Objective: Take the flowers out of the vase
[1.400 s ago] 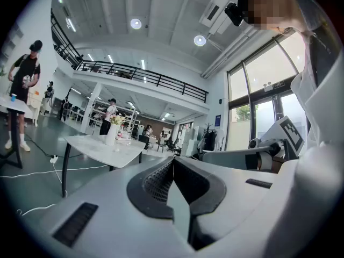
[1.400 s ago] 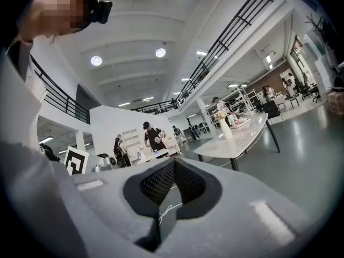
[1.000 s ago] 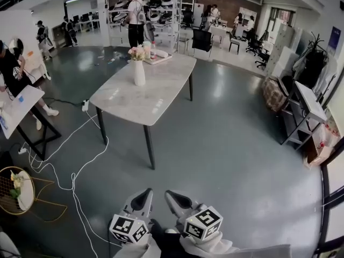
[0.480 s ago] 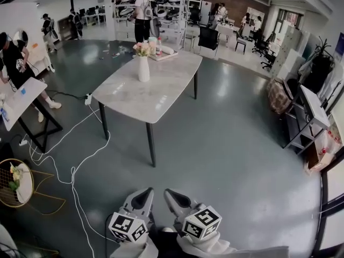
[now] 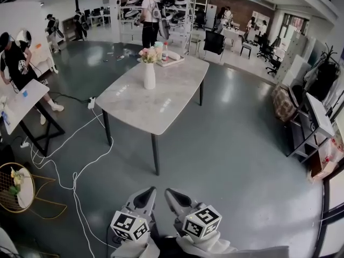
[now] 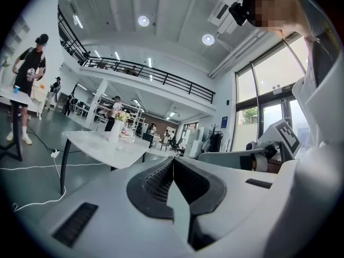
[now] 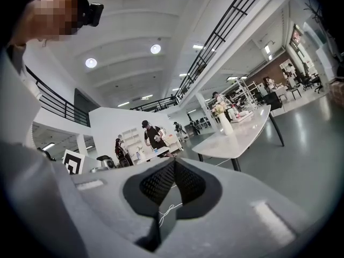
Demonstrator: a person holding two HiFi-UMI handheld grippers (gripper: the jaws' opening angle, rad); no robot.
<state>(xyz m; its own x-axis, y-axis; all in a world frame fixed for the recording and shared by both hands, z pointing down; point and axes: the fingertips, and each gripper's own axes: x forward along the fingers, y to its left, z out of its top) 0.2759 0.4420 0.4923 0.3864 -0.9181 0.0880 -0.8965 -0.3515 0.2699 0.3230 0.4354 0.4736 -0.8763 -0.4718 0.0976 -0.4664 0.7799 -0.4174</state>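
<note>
Our left gripper [image 5: 144, 196] and our right gripper [image 5: 176, 198] sit side by side at the near edge, pointing out over the grey floor [image 5: 231, 155]. Each has its jaws pressed together with nothing between them. The flowers [image 5: 149, 54] stand in the white vase [image 5: 149, 76], which is upright toward the far end of the pale table [image 5: 161, 104], well apart from us. Just beyond the vase, a tray [image 5: 173, 61] lies at the table's far end. White cables [image 5: 75, 160] trail across the floor on the left.
</note>
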